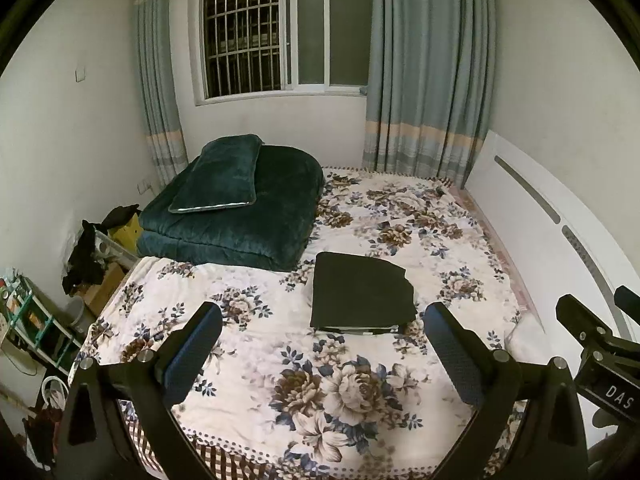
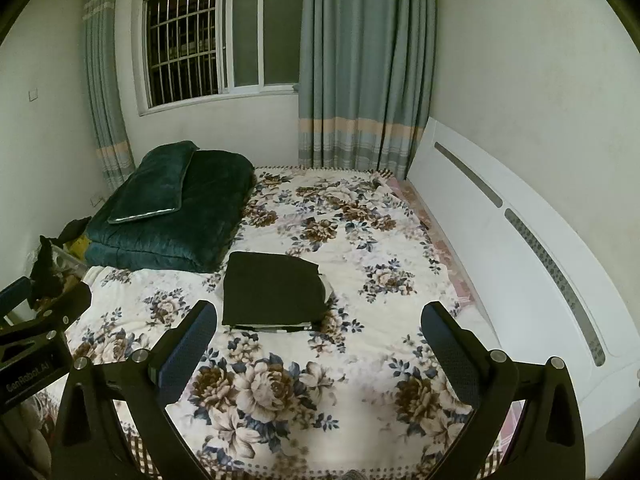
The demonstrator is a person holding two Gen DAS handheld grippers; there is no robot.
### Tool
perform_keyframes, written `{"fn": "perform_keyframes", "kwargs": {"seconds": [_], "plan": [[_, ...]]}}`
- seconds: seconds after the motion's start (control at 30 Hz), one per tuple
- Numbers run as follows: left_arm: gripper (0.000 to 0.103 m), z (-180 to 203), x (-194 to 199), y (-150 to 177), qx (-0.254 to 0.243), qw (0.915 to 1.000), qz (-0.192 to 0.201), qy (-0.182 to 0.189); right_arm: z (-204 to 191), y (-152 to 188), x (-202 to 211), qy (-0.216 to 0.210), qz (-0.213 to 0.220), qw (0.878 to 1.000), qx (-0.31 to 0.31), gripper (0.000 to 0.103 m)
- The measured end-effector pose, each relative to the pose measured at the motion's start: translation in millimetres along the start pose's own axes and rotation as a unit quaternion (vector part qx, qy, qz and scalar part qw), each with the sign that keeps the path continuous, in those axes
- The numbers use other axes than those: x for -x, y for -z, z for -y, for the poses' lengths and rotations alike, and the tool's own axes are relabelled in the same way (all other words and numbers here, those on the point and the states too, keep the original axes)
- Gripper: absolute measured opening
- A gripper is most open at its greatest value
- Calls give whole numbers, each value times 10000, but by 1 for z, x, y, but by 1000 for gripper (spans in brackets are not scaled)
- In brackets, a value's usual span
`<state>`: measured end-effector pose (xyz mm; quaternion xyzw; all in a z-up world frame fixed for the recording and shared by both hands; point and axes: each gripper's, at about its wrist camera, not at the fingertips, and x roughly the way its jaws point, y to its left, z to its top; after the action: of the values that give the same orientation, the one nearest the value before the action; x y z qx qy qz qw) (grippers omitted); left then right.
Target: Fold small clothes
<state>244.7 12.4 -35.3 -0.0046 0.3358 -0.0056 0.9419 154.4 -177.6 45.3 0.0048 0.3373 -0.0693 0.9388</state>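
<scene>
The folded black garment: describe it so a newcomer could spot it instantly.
Start at the bed with the floral sheet. Near its middle, in front of the dark green quilt stacked at the window end, lies the folded black garment. It is the only plain black, flat rectangle on the flowered sheet, far thinner than the quilt.

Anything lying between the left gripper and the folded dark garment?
Nothing: in the left wrist view only bare floral bedspread separates the open left gripper from the folded dark garment. The right wrist view shows the same.
</scene>
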Motion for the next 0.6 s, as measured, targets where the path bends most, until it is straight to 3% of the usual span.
{"fn": "perform_keyframes", "kwargs": {"seconds": [0.6], "plan": [[103, 3, 1, 2, 11, 10000, -6, -10, 2, 1, -1, 0, 2, 10000, -9, 103]]}}
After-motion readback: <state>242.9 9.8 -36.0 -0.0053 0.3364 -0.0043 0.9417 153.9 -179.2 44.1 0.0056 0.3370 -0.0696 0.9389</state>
